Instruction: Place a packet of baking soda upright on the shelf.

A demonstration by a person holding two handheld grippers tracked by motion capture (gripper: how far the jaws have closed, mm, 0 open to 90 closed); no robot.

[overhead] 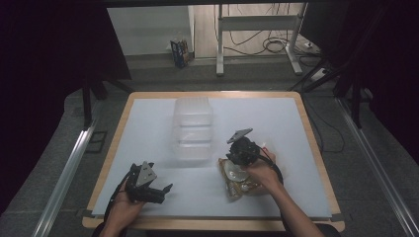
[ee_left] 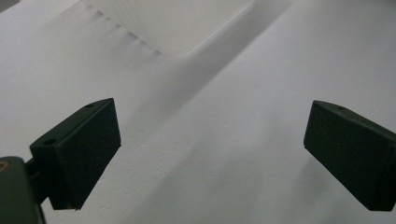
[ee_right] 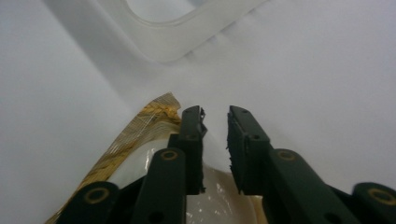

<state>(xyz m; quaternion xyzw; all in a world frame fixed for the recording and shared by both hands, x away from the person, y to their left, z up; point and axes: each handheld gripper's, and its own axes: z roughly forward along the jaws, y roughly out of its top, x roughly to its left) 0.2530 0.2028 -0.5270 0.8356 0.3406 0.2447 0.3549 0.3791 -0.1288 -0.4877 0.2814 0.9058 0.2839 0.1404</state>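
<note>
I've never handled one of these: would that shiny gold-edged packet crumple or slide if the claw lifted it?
Probably floppy: the packet is thin film whose printed edge curls up off the table. Its glossy, reflecting surface suggests it may slip between the pads. The pale, rounded contents look soft, so it would likely sag from one corner.

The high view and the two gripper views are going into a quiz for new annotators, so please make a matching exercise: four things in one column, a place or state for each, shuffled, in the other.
Things:
1. left gripper
2. right gripper
3. clear plastic container
4. snack packet

Places or states:
A. lies on the white sheet under a gripper, gold-printed edge showing
B. jaws wide apart over bare white sheet
C. stands at the middle of the table, beyond both hands
D. jaws a narrow gap apart

Pairs: 1-B, 2-D, 3-C, 4-A
</note>
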